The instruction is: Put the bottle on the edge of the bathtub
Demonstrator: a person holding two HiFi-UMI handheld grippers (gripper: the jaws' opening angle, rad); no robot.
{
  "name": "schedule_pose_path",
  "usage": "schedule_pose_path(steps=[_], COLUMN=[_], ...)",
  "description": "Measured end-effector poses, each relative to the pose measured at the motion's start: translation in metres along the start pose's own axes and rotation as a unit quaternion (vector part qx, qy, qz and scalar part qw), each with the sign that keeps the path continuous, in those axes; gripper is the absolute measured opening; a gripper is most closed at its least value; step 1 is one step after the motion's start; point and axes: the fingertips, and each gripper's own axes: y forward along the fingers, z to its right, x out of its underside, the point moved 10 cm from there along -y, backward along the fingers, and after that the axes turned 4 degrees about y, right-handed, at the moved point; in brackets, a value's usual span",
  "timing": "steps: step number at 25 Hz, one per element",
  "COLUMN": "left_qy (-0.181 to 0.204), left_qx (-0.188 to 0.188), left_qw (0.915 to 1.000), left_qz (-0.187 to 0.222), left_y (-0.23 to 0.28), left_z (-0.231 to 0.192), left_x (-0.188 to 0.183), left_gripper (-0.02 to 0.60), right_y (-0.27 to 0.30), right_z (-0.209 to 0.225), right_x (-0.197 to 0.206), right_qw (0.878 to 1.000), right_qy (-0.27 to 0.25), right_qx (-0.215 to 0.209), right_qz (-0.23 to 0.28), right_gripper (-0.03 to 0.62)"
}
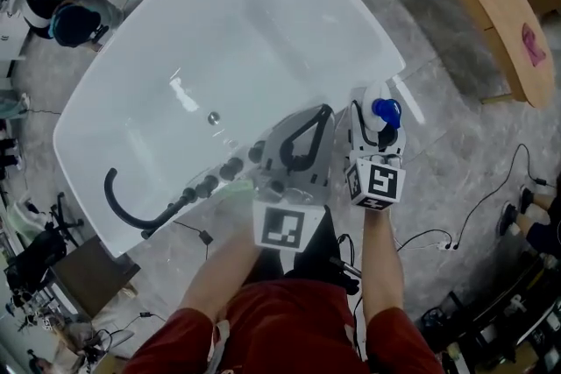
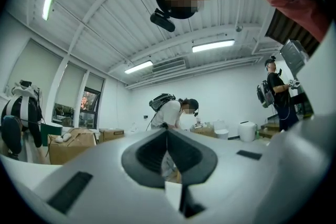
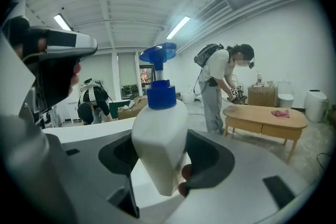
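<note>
**Bottle could tip off the rim**

The right hand-held gripper [image 3: 161,161] was clamped low on the bottle [image 3: 157,128], near the bathtub's [image 1: 245,22] 4 o'clock rim. Released tilted on that narrow, curved rim, it might topple or slide in. The left hand-held gripper [image 1: 302,140], jaws together, held nothing.

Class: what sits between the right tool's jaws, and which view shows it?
A white, blue-topped pump bottle, clamped by the right tool; the right gripper view shows it.
</note>
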Motion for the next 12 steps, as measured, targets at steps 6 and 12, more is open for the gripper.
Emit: schedule_pose_path(steps=[6, 12], left_qy=[-0.010, -0.019], left_qx=[-0.020, -0.029], left_qw=[0.9995, 0.9987], left_qz=[-0.022, -0.036], left_y=[0.009, 0.010], left_z=[-0.003, -0.008], left_x=[0.027, 0.042], left_gripper=[0.018, 0.018], right_y=[0.032, 0.056], right_z=[0.006, 0.011], right_x=[0.040, 0.071], right_qw=[0.999, 0.998], right_qy=[0.003, 0.005], right_qx=[0.004, 0.006], right_qz=[-0.032, -0.060], right_gripper=[0.270, 0.270])
